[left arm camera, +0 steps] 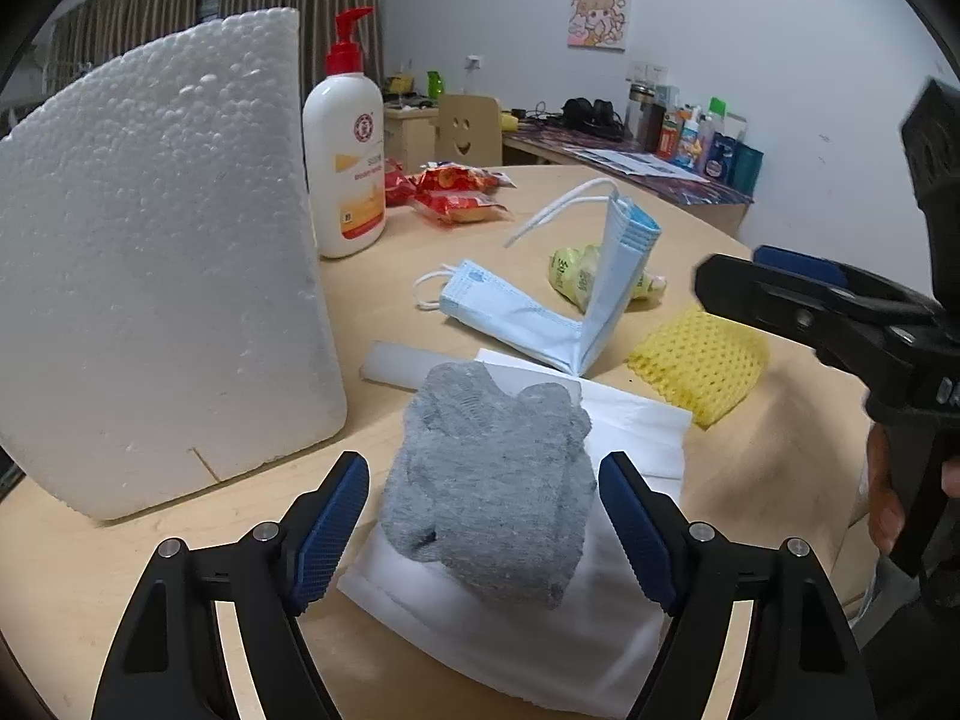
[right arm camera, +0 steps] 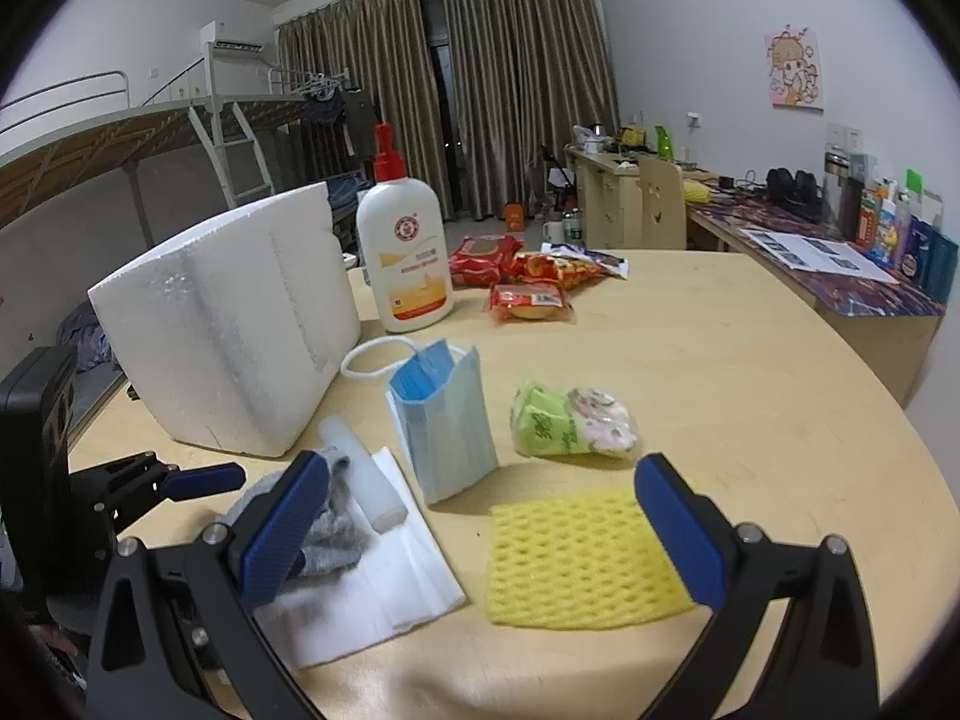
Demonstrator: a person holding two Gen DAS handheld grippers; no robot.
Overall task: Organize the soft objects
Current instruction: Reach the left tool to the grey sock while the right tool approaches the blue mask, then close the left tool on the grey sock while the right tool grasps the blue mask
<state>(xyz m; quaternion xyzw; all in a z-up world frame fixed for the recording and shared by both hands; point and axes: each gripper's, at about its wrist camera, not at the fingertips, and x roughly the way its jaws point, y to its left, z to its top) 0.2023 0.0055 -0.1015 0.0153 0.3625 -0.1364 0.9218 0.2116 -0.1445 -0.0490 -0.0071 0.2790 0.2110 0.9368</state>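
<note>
- Grey sock [left arm camera: 489, 492] lies bunched on a white folded cloth [left arm camera: 630, 438] in the lower middle of the left wrist view, on the wooden table [left arm camera: 750, 480].
- Left gripper [left arm camera: 483, 519] straddles the sock at the bottom of that frame: its blue pads [left arm camera: 333, 531] stand apart on either side, with a gap showing between each pad and the fabric.
- Right gripper [right arm camera: 486, 531] fills the bottom of the right wrist view, fingers wide apart and holding nothing; the yellow foam net [right arm camera: 576, 558] lies on the table between and beyond them.
- In the left wrist view the right gripper enters from the right edge, with part of a hand [left arm camera: 885, 492] visible on its handle.
- Blue face mask [left arm camera: 540, 306] sits folded in mid-frame, one half propped upright, just beyond the cloth.
- White foam tube [left arm camera: 396, 365] lies at the far edge of the cloth, touching the sock.
- Styrofoam block [left arm camera: 156, 252] stands at the left of the frame, with a pump lotion bottle [left arm camera: 345, 144] behind it.
- Red snack packets [left arm camera: 456, 192] lie at the upper middle, and a green wrapped packet [right arm camera: 558, 423] is near the mask.
</note>
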